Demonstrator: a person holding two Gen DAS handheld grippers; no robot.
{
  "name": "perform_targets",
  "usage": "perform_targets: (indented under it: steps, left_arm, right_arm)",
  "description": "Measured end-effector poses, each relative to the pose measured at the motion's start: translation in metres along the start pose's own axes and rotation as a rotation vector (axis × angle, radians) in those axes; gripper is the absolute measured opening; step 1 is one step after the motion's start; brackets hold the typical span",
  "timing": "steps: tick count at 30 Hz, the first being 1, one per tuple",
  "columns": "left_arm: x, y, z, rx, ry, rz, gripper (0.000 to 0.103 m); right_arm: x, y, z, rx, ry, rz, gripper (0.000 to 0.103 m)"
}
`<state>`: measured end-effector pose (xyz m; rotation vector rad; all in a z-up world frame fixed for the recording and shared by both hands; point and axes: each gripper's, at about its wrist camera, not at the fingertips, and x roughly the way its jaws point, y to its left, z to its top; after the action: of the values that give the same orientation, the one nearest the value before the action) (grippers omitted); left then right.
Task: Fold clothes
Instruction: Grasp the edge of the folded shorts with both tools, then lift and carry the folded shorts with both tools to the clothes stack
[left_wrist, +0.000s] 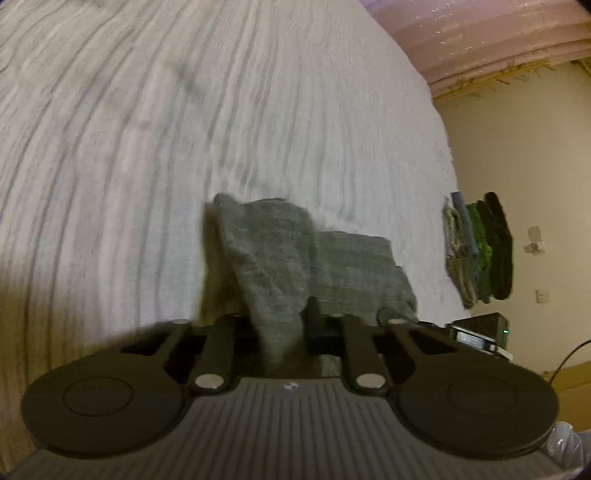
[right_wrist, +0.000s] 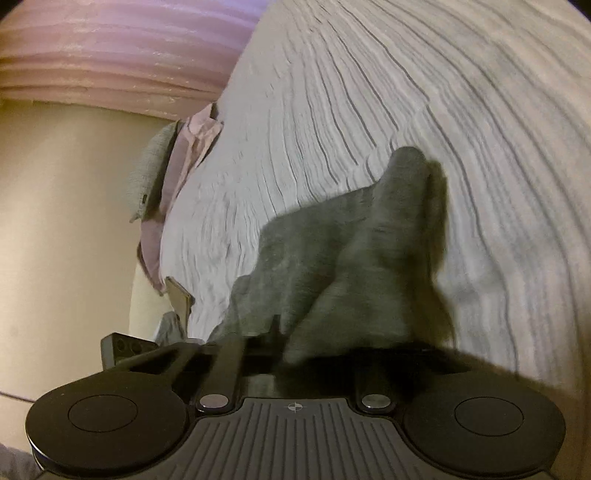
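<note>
A grey knitted garment lies on the white ribbed bedspread. My left gripper is shut on one edge of it, and the cloth rises in a peak from the jaws. In the right wrist view the same grey garment drapes over my right gripper, which is shut on another edge. The cloth hides most of the right gripper's fingers. Both views are blurred by motion.
A stack of folded clothes in grey, green and black sits at the bed's right edge. Pink and grey garments lie at the bed's left edge. A pink curtain and a beige wall stand behind. A dark device sits low right.
</note>
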<state>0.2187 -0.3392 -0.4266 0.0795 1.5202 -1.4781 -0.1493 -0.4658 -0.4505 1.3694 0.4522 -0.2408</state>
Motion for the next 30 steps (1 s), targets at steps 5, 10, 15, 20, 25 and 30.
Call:
perform_targets:
  steps: [5,10,15,20,25,30]
  left_arm:
    - [-0.017,-0.032,0.005,0.061,-0.015,-0.034,0.009]
    - [-0.037,-0.094,0.012,0.118,-0.027,-0.108,0.009]
    - [-0.036,-0.182,0.015,0.21,-0.018,-0.194,0.009]
    - [-0.002,-0.281,0.012,0.312,0.01,-0.266,0.009]
    - [0.056,-0.377,-0.005,0.363,0.014,-0.308,0.009]
    - [0.134,-0.464,-0.024,0.362,-0.001,-0.315,0.009]
  right_arm:
    - [-0.033,0.026,-0.01,-0.009,-0.082,-0.026,0.011]
    - [-0.095,0.068,-0.019,-0.036,-0.2,-0.019,0.011]
    - [-0.179,0.11,-0.024,-0.098,-0.33,-0.039,0.011]
    - [-0.277,0.126,-0.027,-0.135,-0.464,-0.073,0.011]
    - [-0.373,0.113,-0.004,-0.157,-0.538,-0.092,0.011]
    - [-0.467,0.072,0.044,-0.178,-0.556,-0.108,0.011]
